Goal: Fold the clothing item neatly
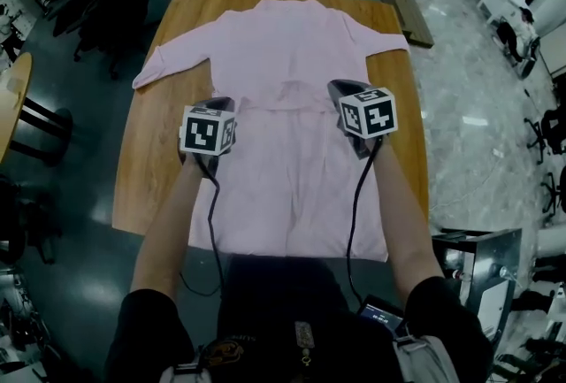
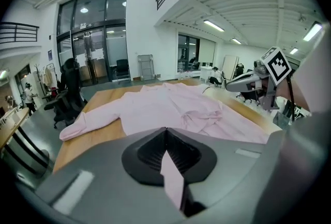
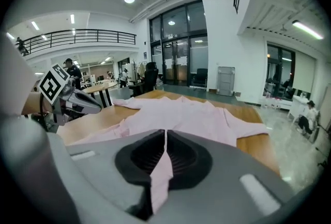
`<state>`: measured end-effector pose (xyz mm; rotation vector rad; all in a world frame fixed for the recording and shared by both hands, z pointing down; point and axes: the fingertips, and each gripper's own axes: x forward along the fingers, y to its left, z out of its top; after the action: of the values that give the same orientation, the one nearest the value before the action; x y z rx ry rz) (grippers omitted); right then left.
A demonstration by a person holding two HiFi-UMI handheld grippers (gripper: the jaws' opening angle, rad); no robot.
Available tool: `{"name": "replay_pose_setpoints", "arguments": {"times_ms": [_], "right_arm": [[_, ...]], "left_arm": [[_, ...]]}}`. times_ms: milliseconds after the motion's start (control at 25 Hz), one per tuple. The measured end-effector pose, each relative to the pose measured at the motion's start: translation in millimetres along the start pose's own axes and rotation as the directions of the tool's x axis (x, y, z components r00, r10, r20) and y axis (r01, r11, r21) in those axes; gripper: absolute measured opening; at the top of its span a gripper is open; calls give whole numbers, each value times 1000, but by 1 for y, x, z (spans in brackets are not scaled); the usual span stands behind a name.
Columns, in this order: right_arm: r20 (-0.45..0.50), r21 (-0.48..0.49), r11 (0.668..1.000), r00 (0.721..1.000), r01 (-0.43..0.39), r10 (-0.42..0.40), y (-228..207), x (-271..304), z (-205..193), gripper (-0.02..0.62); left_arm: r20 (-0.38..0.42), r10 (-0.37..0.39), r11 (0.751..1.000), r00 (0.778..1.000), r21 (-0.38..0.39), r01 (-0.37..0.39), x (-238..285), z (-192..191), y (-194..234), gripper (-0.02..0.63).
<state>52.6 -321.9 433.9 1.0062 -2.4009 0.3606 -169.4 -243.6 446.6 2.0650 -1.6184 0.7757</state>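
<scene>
**Q:** Reading from left to right, what lies on the wooden table [image 1: 150, 169]?

**A:** A pink shirt [image 1: 296, 187], spread front-up. Its collar is toward the far edge and its hem hangs at the edge nearest me. Sleeve A [image 1: 170, 63] stretches out toward the table's left side and lies flat on the bare wood.

**Q:** And your left gripper [image 1: 221, 101]?

**A:** It is over the shirt's left half, about midway down the body. In the left gripper view my left gripper [image 2: 166, 132] has its jaws pressed together on a narrow strip of the pink cloth, which runs back from the jaw line toward the camera.

**Q:** What lies between the two tools?

**A:** A rumpled band of fabric [image 2: 201, 113] crosses the shirt's middle.

**Q:** The right gripper [image 1: 340, 91]?

**A:** It is level with the left one, over the shirt's right half and well apart from it. In its own view, the right gripper [image 3: 165, 135] has its jaws closed on a similar pinch of pink cloth.

**Q:** Farthest right?

**A:** Sleeve B [image 1: 389, 45] angles out toward the table's far right corner.
</scene>
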Motion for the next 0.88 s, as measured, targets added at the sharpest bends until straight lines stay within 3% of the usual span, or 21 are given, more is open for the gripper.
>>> {"name": "replay_pose_setpoints", "arguments": {"times_ms": [400,760,880], "right_arm": [[83,-115,982,984,-151,161,95,32,83,3],[78,-169,960,967,-226,241,168,120,127,3],[58,-162,955,964,-248,261,189,155,131,3]], "left_arm": [[91,143,989,985,-42,-140,-48,22,90,8],[97,215,975,972,-84,-208,-24,11,214,9],[79,225,972,971,-86,-218,-5,-1,253,51]]}}
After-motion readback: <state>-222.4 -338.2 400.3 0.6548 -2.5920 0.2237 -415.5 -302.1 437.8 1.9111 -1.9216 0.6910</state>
